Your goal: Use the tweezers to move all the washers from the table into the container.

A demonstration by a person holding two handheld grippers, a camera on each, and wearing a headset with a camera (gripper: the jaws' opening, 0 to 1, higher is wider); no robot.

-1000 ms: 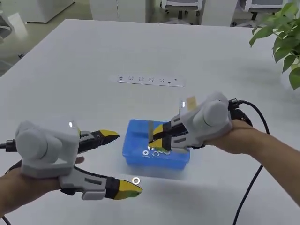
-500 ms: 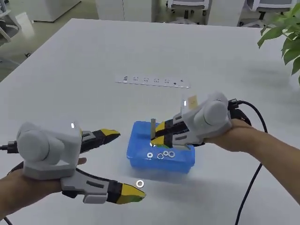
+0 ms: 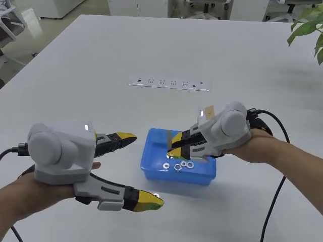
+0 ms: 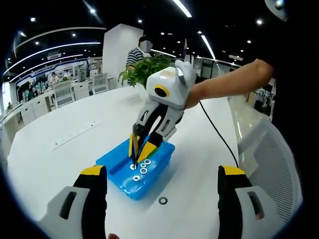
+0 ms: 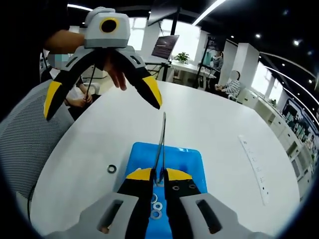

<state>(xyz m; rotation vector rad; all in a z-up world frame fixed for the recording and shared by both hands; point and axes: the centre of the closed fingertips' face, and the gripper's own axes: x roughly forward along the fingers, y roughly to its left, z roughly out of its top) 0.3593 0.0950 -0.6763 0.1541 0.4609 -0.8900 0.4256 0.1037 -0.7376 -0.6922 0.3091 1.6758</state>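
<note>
Head view: the left gripper (image 3: pixel 149 169) is released, its jaws spread wide with nothing between them, at 9 o'clock of the blue container (image 3: pixel 204 175) on the white worktop (image 3: pixel 101 60). The right gripper (image 3: pixel 174 146) is clenched on the tweezers (image 3: pixel 169 136), which point down into the container over a cluster of washers (image 3: pixel 180 165). A loose washer (image 3: pixel 157 195) lies on the worktop at 7 o'clock of the container, just beside the left gripper's nearer jaw tip. A power strip (image 3: pixel 169 83) lies at 12 o'clock, well apart.

Left gripper view: the loose washer (image 4: pixel 162 200) sits at 5 o'clock of the container (image 4: pixel 119 175); the tweezers (image 4: pixel 134 149) reach among the washers (image 4: pixel 141 169).

Right gripper view: the tweezers (image 5: pixel 161 144) run straight ahead over the container (image 5: pixel 192 159); the loose washer (image 5: pixel 111 169) lies at 9 o'clock of it.
</note>
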